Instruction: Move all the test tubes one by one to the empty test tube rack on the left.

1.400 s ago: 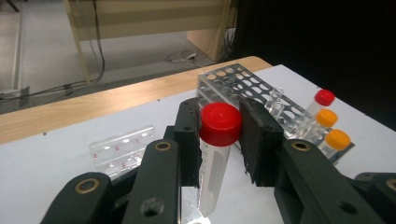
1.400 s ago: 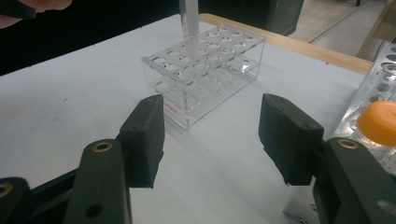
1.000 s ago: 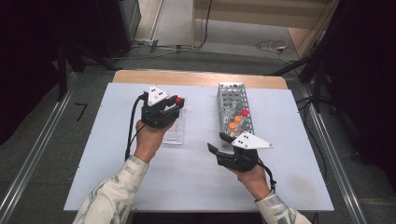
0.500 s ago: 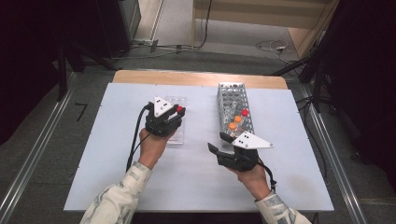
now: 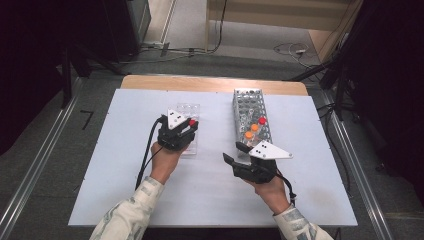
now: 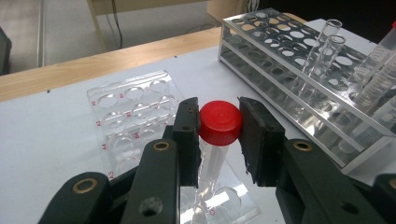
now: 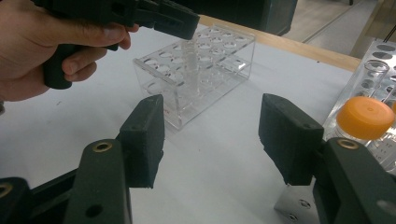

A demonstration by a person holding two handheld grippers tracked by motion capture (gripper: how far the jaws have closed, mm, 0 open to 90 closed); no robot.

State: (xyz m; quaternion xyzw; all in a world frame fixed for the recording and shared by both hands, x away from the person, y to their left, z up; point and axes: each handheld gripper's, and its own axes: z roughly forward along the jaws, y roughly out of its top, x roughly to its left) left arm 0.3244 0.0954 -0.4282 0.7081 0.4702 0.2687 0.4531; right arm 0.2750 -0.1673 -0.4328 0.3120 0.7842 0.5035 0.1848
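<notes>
Black jaws of the right gripper [image 7: 211,140] stand spread apart with nothing between them, low over the white table [image 5: 125,200] on the person's side of the clear plastic rack [image 5: 187,129]. Over that rack's near end, the left gripper [image 6: 219,135] pinches a red-capped tube [image 6: 219,125] just below its cap, the tube upright with its lower end in a rack well. Beyond and to the right of the clear rack stands a metal rack [image 5: 251,120] holding orange-capped tubes [image 7: 365,117] and open glass tubes [image 6: 327,44].
</notes>
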